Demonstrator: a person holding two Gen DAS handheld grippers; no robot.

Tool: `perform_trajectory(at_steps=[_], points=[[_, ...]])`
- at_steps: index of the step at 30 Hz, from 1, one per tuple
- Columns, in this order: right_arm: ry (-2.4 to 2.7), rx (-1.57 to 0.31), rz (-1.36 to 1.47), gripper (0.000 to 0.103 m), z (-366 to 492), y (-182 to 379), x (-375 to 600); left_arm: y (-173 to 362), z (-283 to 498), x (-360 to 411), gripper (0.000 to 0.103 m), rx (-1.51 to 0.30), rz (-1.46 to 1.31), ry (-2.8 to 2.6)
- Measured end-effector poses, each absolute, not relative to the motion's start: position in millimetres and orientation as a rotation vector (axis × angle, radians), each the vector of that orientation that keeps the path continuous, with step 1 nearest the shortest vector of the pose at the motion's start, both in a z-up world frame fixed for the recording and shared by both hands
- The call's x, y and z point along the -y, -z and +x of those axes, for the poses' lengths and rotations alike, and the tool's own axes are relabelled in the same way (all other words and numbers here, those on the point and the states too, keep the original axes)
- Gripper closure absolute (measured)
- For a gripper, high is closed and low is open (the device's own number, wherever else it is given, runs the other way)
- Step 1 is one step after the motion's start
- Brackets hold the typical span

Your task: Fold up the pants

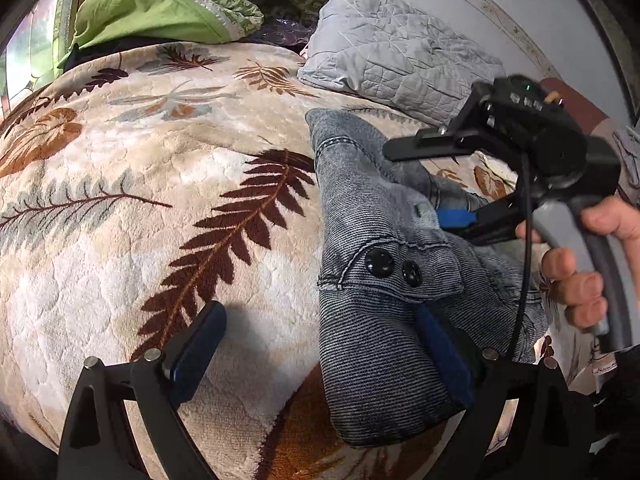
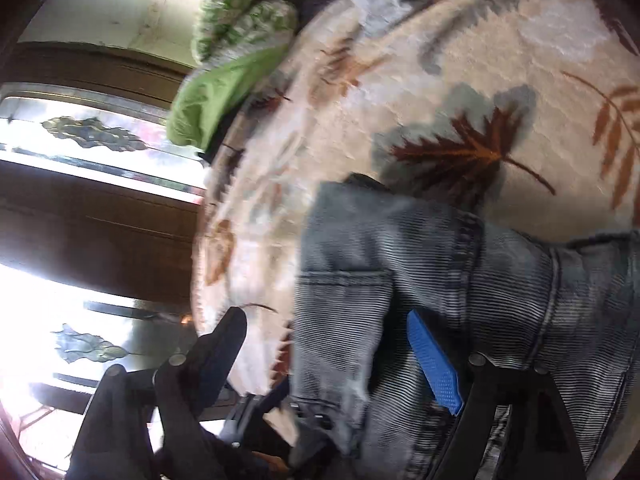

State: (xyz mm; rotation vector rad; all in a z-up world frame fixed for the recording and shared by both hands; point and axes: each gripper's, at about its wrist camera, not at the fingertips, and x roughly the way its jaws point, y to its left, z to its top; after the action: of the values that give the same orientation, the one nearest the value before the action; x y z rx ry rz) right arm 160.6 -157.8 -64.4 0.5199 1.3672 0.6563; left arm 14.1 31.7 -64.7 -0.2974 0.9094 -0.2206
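Grey-blue denim pants [image 1: 380, 280] lie bunched on a leaf-patterned blanket [image 1: 160, 200], with two black buttons facing up. My left gripper [image 1: 320, 356] is open; the waist end of the pants lies over its right finger, the left finger is off the cloth. My right gripper shows in the left wrist view [image 1: 456, 216], held by a hand, its blue pad pushed into the pants' folds. In the right wrist view the right gripper [image 2: 332, 360] is open, and denim [image 2: 460, 280] drapes between and over its fingers.
A grey quilted pillow [image 1: 392, 52] and green bedding [image 1: 160, 12] lie at the bed's far end. A dark wooden door with patterned glass panes [image 2: 96, 136] is beside the bed. A white wall [image 1: 520, 0] is at the right.
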Motion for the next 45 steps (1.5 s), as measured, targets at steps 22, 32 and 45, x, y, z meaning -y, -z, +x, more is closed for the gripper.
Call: perform_trajectory(at_steps=[22,32,45], points=[[-0.699,-1.104,0.817,0.020,53.7,51.0,260.3,58.1,8.7,-53.1,0.007,-0.854,-0.437,0.200],[-0.661,-1.071,0.850,0.020,27.0,70.6,281.2,60.8,3.8,-26.8,0.007,-0.857,-0.251,0.157],[-0.700,-0.996,0.972,0.020,8.1,95.3,305.0,53.2,4.2,-39.4,0.007,-0.925,-0.335,0.154]])
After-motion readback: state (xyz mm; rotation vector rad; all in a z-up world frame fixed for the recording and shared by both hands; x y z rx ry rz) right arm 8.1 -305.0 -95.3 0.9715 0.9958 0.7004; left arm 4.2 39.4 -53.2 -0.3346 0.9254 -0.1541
